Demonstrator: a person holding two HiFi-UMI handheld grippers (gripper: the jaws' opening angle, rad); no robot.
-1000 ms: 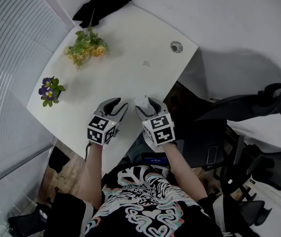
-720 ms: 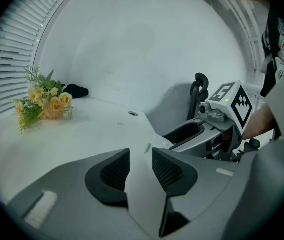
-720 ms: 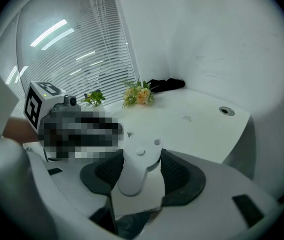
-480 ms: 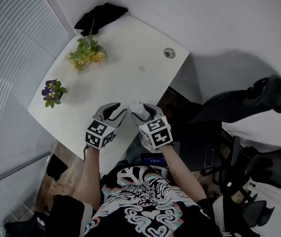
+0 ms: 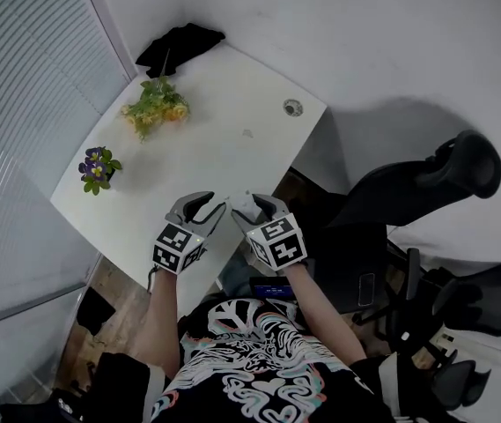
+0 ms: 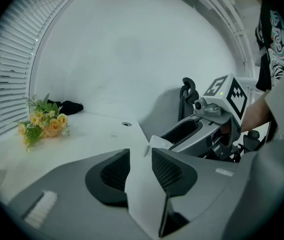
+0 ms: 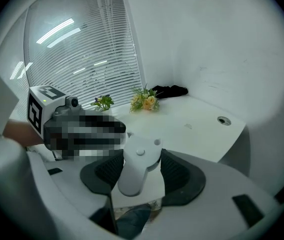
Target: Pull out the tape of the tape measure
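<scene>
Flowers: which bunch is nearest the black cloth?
The yellow bunch, just beside the cloth; the purple bunch sits well apart from it.

Head view high, steeply down over table [image 5: 224, 148], gripper views low, close, sharing flowers [image 6: 44, 126].

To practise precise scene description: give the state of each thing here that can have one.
tape measure: clamped in the right gripper, no tape visibly drawn out.
right gripper: fingers shut on the tape measure.
left gripper: fingers apart, nothing between them.
yellow bouquet: lying on the table.
black cloth: crumpled at the table's far corner.
</scene>
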